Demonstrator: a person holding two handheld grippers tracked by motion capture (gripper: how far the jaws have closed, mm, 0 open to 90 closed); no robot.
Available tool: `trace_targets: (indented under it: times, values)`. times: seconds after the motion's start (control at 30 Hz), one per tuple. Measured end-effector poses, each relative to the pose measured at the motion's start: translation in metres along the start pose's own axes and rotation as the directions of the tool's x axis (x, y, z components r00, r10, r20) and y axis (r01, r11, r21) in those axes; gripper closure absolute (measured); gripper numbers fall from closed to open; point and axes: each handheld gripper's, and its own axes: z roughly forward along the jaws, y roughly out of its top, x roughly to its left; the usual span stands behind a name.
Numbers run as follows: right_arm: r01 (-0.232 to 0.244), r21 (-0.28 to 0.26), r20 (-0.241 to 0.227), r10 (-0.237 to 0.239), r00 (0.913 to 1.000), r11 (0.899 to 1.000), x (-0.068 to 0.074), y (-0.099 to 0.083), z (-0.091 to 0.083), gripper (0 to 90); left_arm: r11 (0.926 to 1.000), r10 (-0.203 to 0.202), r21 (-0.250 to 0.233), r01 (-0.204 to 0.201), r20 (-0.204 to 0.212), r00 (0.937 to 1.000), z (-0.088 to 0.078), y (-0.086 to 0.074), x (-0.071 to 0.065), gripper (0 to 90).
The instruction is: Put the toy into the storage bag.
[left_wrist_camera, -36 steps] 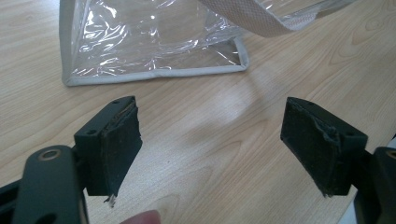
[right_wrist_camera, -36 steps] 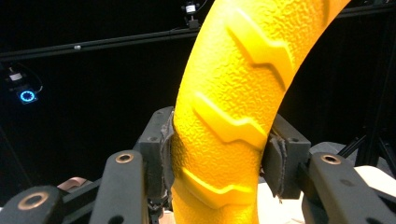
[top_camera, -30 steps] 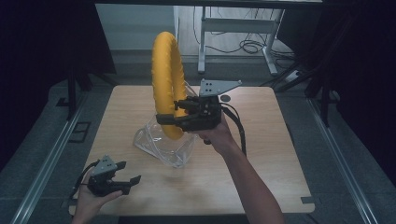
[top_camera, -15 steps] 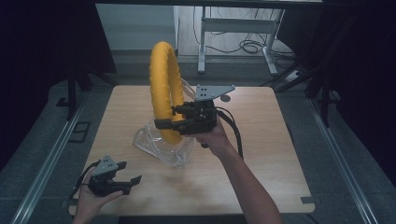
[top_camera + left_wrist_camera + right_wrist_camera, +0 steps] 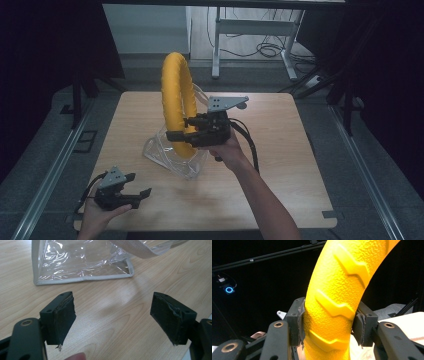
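A thick yellow ring [image 5: 175, 85] with a moulded tread stands upright over the middle of the wooden table [image 5: 290, 150]. My right gripper [image 5: 181, 134] is shut on its lower part, and the pads [image 5: 359, 326] press both sides of the ring [image 5: 339, 290]. The ring's bottom sits at the mouth of a clear plastic bag [image 5: 165, 156] with grey trim. My left gripper [image 5: 140, 192] rests open near the table's front left corner, nothing between its jaws. In the left gripper view the left gripper [image 5: 112, 317] faces the bag [image 5: 80, 262] and its white strap [image 5: 140, 251].
A desk frame [image 5: 217, 45] and cables [image 5: 260, 50] stand on the floor beyond the table's far edge. Metal rails [image 5: 55, 165] run along the floor on both sides. Bare wood lies right of the bag and ahead of the left gripper.
The right gripper has come down a little with the yellow ring, bringing the ring's bottom lower toward the bag. The left gripper has stayed where it was.
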Motion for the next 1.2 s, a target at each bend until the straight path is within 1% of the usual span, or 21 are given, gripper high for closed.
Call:
trace_targets:
  times: [0.3, 0.33, 0.77, 0.8, 1.03, 1.2]
  values:
    - [-0.02, 0.005, 0.007, 0.02, 0.9998, 1.0, -0.004, -0.011, 0.001, 50.2, 1.0, 0.002, 0.003, -0.002, -0.001, 1.0, 0.0, 0.0, 0.0, 19.8]
    - [-0.013, 0.002, 0.007, 0.013, 0.9999, 1.0, -0.006, -0.012, 0.001, 50.2, 1.0, 0.003, 0.004, -0.003, -0.001, 1.0, 0.001, 0.0, 0.0, 19.8]
    - [-0.056, 0.01, 0.013, 0.056, 0.9984, 0.998, -0.017, -0.03, 0.006, 50.2, 1.0, 0.006, 0.006, -0.005, -0.005, 1.0, 0.0, 0.0, 0.0, 19.8]
    - [-0.052, 0.008, 0.014, 0.052, 0.9985, 0.999, -0.018, -0.032, 0.006, 50.2, 1.0, 0.006, 0.006, -0.006, -0.005, 1.0, 0.0, 0.0, 0.0, 19.8]
    - [-0.092, 0.019, 0.024, 0.091, 0.9955, 0.996, -0.026, -0.043, 0.006, 50.2, 0.9999, 0.007, 0.01, -0.007, -0.007, 1.0, 0.001, -0.001, 0.0, 19.8]
    - [-0.103, 0.026, 0.022, 0.103, 0.9945, 0.994, -0.03, -0.05, 0.008, 50.1, 0.9999, 0.007, 0.011, -0.007, -0.008, 0.9999, 0.001, -0.001, 0.0, 19.8]
